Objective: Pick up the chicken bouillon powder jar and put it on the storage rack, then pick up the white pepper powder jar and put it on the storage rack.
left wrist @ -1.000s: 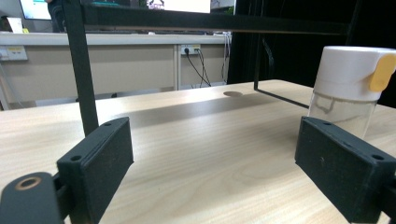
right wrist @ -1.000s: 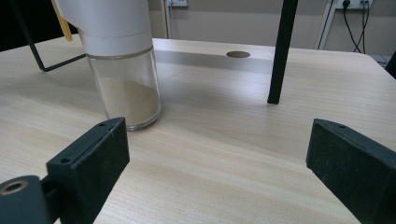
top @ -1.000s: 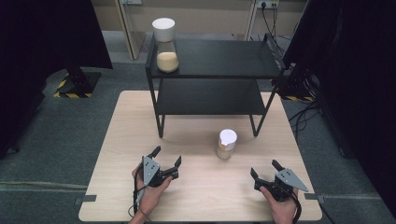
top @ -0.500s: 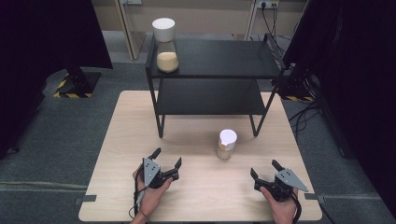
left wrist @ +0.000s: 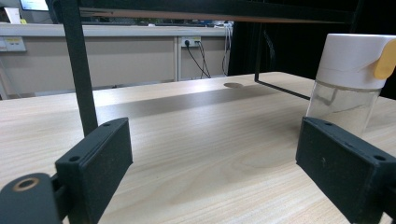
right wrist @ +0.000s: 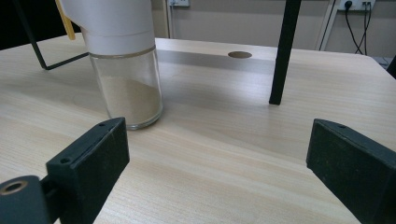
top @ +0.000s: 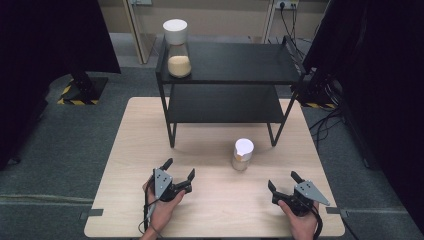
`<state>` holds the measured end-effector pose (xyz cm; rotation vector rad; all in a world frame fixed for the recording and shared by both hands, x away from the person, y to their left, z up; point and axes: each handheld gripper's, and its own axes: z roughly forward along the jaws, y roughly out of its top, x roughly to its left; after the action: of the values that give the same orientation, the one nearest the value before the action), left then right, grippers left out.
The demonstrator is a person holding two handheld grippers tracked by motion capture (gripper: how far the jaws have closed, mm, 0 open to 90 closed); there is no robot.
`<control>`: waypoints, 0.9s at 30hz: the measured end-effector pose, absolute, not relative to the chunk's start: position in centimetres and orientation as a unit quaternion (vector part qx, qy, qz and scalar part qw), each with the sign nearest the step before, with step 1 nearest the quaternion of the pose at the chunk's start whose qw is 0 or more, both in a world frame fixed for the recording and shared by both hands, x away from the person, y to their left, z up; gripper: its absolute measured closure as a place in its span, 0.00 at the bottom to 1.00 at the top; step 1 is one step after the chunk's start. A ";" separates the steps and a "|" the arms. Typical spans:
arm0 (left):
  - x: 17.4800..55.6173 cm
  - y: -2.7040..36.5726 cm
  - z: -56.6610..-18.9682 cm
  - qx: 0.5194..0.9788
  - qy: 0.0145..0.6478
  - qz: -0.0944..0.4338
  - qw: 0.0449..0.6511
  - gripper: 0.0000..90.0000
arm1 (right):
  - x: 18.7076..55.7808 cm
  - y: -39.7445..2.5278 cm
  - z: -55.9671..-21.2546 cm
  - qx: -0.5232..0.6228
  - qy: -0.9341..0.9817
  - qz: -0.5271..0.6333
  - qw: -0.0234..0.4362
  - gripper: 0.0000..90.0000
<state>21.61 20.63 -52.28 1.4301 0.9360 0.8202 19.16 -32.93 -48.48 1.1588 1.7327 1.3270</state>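
A small glass jar (top: 243, 154) with a white lid and tan powder stands on the wooden table (top: 130, 150), in front of a black two-level shelf (top: 230, 65). A taller jar (top: 177, 48) with a white lid and tan grains stands on the shelf's top left corner. My left gripper (top: 178, 168) rests open near the table's front, left of the small jar. My right gripper (top: 283, 181) is open at the front right. The small jar (left wrist: 348, 84) stands beyond the right jaw in the left gripper view, and the small jar (right wrist: 122, 60) sits ahead and left in the right gripper view.
The shelf's front legs (top: 171, 135) stand on the table behind the grippers, and one leg (right wrist: 283, 51) rises ahead in the right gripper view. A round hole (right wrist: 239, 54) marks the tabletop. Dark curtains (top: 45, 40) and cables (top: 325, 110) flank the table.
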 end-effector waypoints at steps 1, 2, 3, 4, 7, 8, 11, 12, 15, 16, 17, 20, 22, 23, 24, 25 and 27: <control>21.6 20.6 -52.3 0.613 0.401 0.351 0.583 0.11 | 19.2 -32.9 -48.5 0.443 0.662 0.507 0.329 0.07; 21.6 20.6 -52.3 0.614 0.400 0.351 0.583 0.11 | 19.2 -32.9 -48.5 0.444 0.662 0.507 0.329 0.07; 21.6 20.6 -52.3 0.614 0.401 0.351 0.583 0.11 | 19.2 -32.9 -48.5 0.445 0.661 0.507 0.328 0.07; 21.6 20.6 -52.2 0.614 0.401 0.351 0.583 0.11 | 19.2 -32.9 -48.5 0.445 0.661 0.507 0.328 0.07; 21.7 20.7 -52.2 0.613 0.405 0.347 0.583 0.11 | 19.2 -32.9 -48.5 0.445 0.662 0.507 0.328 0.07; 21.7 20.7 -52.2 0.612 0.407 0.346 0.584 0.11 | 19.2 -32.9 -48.5 0.445 0.661 0.507 0.329 0.07; 21.7 20.7 -52.2 0.611 0.407 0.346 0.585 0.11 | 19.1 -32.9 -48.5 0.444 0.661 0.507 0.330 0.07; 21.7 20.8 -52.2 0.611 0.407 0.345 0.585 0.11 | 19.2 -32.9 -48.5 0.444 0.661 0.507 0.329 0.07; 21.7 20.7 -52.2 0.611 0.406 0.346 0.584 0.11 | 19.2 -32.9 -48.5 0.446 0.661 0.507 0.328 0.07; 21.7 20.7 -52.2 0.612 0.405 0.347 0.584 0.11 | 19.2 -33.0 -48.5 0.445 0.661 0.507 0.327 0.06; 21.7 20.7 -52.2 0.613 0.405 0.347 0.583 0.11 | 19.2 -33.0 -48.4 0.445 0.662 0.507 0.327 0.06; 21.7 20.6 -52.1 0.615 0.403 0.349 0.581 0.11 | 19.2 -33.0 -48.5 0.446 0.660 0.508 0.327 0.06; 21.7 20.6 -52.1 0.614 0.405 0.348 0.581 0.11 | 19.3 -33.0 -48.5 0.446 0.661 0.509 0.325 0.06; 21.7 20.6 -52.1 0.613 0.405 0.348 0.582 0.11 | 19.3 -33.1 -48.5 0.446 0.660 0.509 0.325 0.06; 21.7 20.6 -52.2 0.613 0.405 0.349 0.582 0.11 | 19.3 -33.1 -48.5 0.446 0.660 0.510 0.325 0.06; 21.7 20.6 -52.2 0.613 0.404 0.349 0.582 0.11 | 19.3 -33.0 -48.5 0.446 0.659 0.511 0.324 0.06; 21.7 20.6 -52.1 0.613 0.405 0.347 0.582 0.11 | 19.4 -33.0 -48.5 0.447 0.658 0.516 0.319 0.06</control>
<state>21.73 20.64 -52.14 1.4321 0.9461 0.8113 19.41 -32.99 -48.50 1.1746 1.7312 1.3560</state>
